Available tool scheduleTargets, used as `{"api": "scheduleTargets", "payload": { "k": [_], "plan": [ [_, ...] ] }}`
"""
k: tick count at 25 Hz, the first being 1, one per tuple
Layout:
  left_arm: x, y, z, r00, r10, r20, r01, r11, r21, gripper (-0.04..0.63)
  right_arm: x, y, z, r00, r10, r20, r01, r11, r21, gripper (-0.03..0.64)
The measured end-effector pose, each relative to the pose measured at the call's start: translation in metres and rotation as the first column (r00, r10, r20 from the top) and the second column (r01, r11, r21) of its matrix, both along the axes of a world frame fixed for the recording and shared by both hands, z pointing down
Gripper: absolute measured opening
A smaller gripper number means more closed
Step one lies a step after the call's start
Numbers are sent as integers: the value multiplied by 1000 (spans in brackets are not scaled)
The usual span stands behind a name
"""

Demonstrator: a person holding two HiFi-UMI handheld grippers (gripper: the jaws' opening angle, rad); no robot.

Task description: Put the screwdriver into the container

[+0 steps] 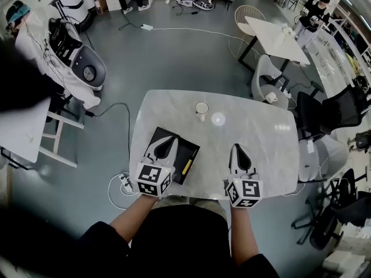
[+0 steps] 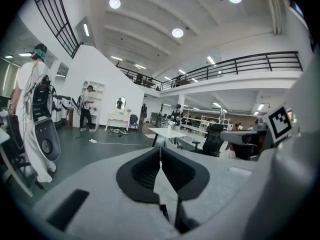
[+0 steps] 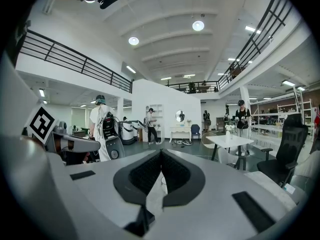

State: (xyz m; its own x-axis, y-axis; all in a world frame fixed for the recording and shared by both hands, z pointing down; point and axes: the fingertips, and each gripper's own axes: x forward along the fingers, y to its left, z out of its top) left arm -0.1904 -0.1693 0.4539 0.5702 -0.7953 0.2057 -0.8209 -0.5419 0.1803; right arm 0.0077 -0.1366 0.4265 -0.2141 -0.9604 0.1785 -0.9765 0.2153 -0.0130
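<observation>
A black square container lies on the left part of the marble table. The screwdriver, with a yellow handle, lies inside it near its right edge. My left gripper hovers over the container's left half, jaws shut with nothing between them, to the left of the screwdriver. My right gripper rests over bare table to the right of the container, also shut and empty. In the left gripper view the jaws meet in a closed line. The right gripper view shows that gripper the same way.
A small white cup stands near the table's far edge. A power strip lies on the floor left of the table. White tables and chairs and black office chairs stand to the right, white machines to the left.
</observation>
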Motion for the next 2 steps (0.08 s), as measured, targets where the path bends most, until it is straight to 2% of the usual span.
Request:
{"api": "scheduleTargets", "payload": {
  "k": [2],
  "plan": [
    [1,0,0,1000,1,1,-1,1000,0,25,1,0,-1,1000,-1,-2,1,1000,2,11]
  ]
}}
